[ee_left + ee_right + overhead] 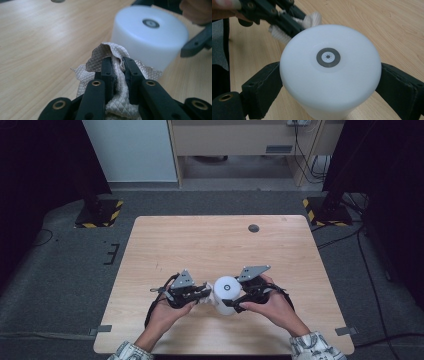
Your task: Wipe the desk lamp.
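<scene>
White cylinder [226, 294] stands near the front edge of the wooden table [215, 245] in the high view, its flat top bearing a small dark ring. The right gripper [235, 301] holds it from the right side, and the left gripper [206, 292] comes in from the left with a pale cloth [206, 296] at its tip, just beside the cylinder's wall.

Left gripper view: the left gripper [118, 65] has its two black jaws pressed together on a quilted beige cloth [110, 53], pinching a bunched fold that rises between and above them. The white cylinder [150, 37] stands upright just behind the cloth; whether cloth and wall touch I cannot tell. A jaw of the other gripper shows at its right side.

Right gripper view: the right gripper [329, 85] is spread wide around the white cylinder [329, 72], one padded jaw against each side of its wall. Beyond the cylinder, the left gripper [294, 18] holds the cloth [312, 20] close to the far wall.
</scene>
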Demonstrator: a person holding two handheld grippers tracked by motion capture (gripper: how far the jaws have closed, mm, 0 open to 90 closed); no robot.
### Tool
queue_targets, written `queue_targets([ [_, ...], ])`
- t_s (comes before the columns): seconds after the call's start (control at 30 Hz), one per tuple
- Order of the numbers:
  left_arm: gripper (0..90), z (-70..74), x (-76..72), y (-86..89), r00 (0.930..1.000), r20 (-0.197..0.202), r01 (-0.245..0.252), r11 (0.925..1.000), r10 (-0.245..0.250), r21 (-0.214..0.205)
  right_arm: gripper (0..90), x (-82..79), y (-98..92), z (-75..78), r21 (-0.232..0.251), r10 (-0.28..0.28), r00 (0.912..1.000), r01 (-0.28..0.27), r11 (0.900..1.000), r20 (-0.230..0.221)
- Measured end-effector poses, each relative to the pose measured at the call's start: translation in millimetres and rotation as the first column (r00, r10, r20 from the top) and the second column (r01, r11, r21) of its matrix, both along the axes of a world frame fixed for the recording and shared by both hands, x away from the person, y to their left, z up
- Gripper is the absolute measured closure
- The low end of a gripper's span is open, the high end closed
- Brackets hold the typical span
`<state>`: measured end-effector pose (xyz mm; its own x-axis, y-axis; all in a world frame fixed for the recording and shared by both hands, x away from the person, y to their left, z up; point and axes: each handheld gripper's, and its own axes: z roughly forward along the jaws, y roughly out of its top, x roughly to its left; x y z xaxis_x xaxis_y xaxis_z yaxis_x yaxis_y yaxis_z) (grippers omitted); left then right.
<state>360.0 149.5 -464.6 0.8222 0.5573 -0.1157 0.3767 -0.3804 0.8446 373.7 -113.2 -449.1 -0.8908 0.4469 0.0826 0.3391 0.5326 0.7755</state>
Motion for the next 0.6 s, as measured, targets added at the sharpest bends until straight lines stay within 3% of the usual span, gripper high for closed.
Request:
queue_targets([
  [0.3,79.5,8.0,14.3,4.9,0.9999,-0.006,-0.013,0.9982,0.012,-0.059,9.4,-0.3,0.2,-0.9,0.006,-0.001,1.0000,0.001,1.0000,0.002],
  [0.43,79.5,14.2,24.6,12.5,0.9993,-0.036,-0.014,0.9902,0.009,-0.139,9.3,-0.4,0.3,-2.2,0.004,-0.001,1.0000,0.001,1.0000,-0.002],
  [0.6,79.5,16.1,35.5,13.1,0.9983,-0.057,-0.022,0.9844,0.012,-0.175,9.3,-0.2,1.5,-5.2,-0.011,0.002,1.0000,-0.002,0.9999,0.000],
])
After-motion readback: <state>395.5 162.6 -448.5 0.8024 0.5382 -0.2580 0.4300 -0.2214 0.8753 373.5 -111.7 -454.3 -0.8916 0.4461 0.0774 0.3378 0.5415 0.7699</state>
